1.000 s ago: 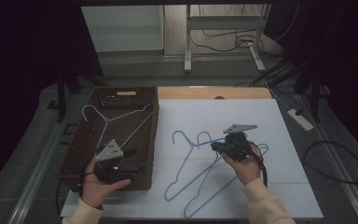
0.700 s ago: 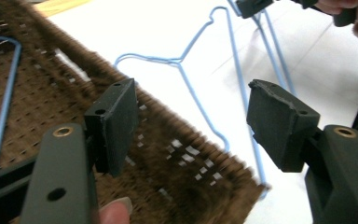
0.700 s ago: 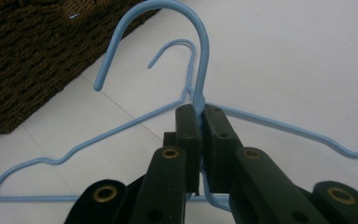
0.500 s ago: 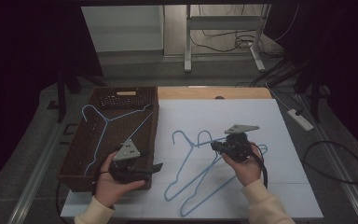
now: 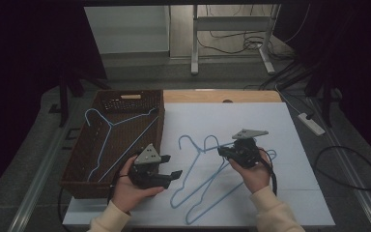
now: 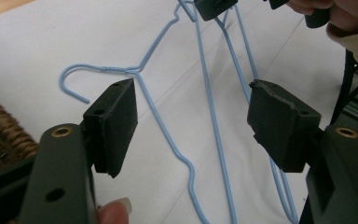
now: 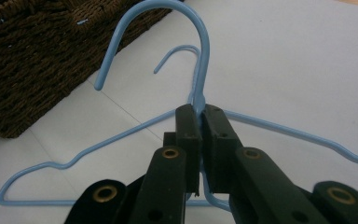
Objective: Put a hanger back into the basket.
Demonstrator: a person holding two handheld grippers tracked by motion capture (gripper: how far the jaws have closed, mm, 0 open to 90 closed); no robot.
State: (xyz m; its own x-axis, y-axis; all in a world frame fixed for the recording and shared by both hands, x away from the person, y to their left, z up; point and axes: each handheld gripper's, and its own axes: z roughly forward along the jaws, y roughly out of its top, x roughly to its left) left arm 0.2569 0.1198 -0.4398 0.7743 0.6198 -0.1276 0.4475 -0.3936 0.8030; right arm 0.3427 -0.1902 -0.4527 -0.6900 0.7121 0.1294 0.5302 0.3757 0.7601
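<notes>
Two light blue wire hangers lie overlapping on the white sheet. My right gripper (image 5: 221,152) (image 7: 200,116) is shut on the neck of the right hanger (image 5: 251,181) (image 7: 200,46), just under its hook. The left hanger (image 5: 186,166) (image 6: 168,135) lies flat beside it, its hook (image 7: 179,50) pointing towards the basket. My left gripper (image 5: 172,166) (image 6: 196,116) hovers open over the sheet at the basket's near right corner, with the wires of both hangers below the gap between its pads. A third blue hanger (image 5: 111,137) rests inside the basket.
A brown wicker basket (image 5: 75,186) (image 7: 37,56) stands at the table's left. The white sheet (image 5: 270,121) covers most of the table, with a wooden strip (image 5: 212,95) at the back. A power strip (image 5: 311,123) and cables lie on the floor to the right.
My left gripper has moved right, from over the basket's near end to the sheet beside the hangers. The right gripper and its hanger have stayed put.
</notes>
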